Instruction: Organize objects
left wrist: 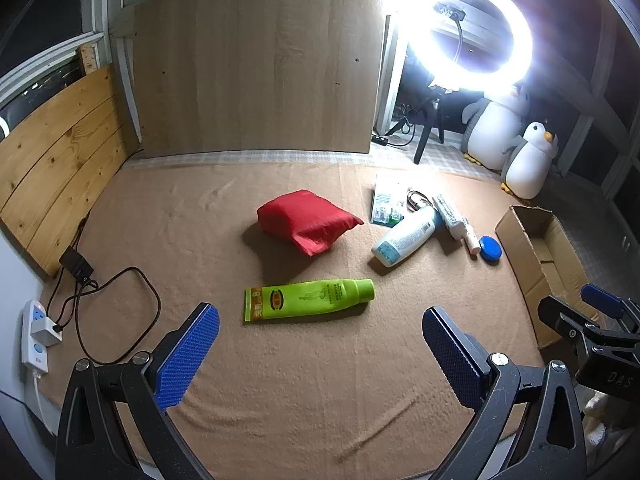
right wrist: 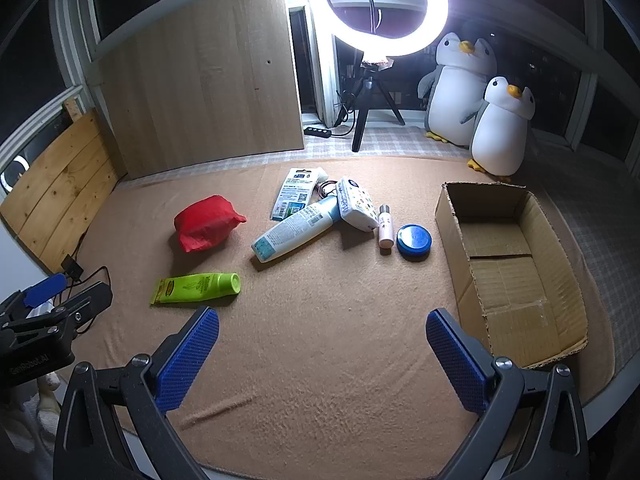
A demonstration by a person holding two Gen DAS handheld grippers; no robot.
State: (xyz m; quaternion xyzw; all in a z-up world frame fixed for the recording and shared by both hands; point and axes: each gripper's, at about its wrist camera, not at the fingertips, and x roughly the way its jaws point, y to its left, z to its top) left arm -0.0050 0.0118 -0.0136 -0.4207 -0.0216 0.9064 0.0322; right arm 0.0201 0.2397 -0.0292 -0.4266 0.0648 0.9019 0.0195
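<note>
The green tube (left wrist: 308,300) lies flat on the tan blanket (left wrist: 300,380), nearest the left tool (left wrist: 320,356), whose blue pads are spread wide and hold nothing. It is judged light and soft-walled; it would best be taken across the firmer shoulder near the cap, as the flat crimped tail could slip or buckle. The right tool (right wrist: 322,356) is likewise spread and empty, with the open cardboard box (right wrist: 452,216) just beside it on the right, nothing seen inside. Farther off, the red pouch (right wrist: 206,222) looks soft and yielding. Beyond, the white bottle (right wrist: 294,228) appears rigid but smooth and round, so its middle is favoured. The blue tin (right wrist: 414,240) and small pale tube (right wrist: 385,226) lie side by side near the box.
</note>
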